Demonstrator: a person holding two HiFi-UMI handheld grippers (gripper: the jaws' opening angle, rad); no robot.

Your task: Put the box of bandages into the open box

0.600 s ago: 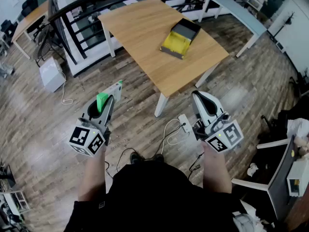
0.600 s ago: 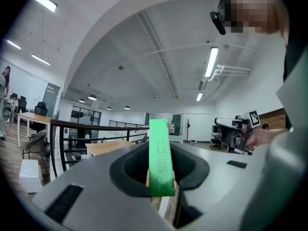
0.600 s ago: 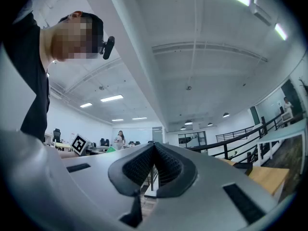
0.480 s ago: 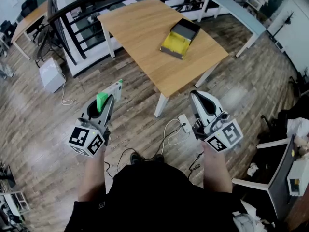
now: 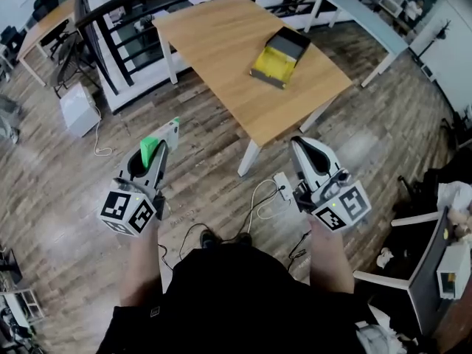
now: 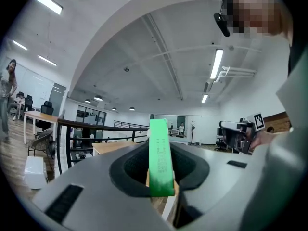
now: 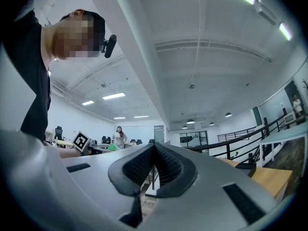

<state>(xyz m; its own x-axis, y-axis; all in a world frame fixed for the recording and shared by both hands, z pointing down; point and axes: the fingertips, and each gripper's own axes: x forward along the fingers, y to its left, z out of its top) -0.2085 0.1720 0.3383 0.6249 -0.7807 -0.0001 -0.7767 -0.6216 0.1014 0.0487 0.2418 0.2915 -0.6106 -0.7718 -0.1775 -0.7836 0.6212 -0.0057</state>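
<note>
L: my left gripper [image 5: 157, 155] is clamped on the box of bandages [image 5: 152, 148], green edge upright between its jaws | R: my right gripper [image 5: 304, 152], beside it, has jaws closed together on nothing | AHEAD: the open box [image 5: 281, 55] sits on the wooden table [image 5: 214, 39], well beyond both gripper tips

1. open box [image 5: 279, 56] sits on the table [image 5: 214, 39], near its right edge
2. left gripper [image 5: 158, 153], box of bandages [image 5: 169, 132] in its jaws, short of the table
3. right gripper [image 5: 303, 146] off to its right
</note>
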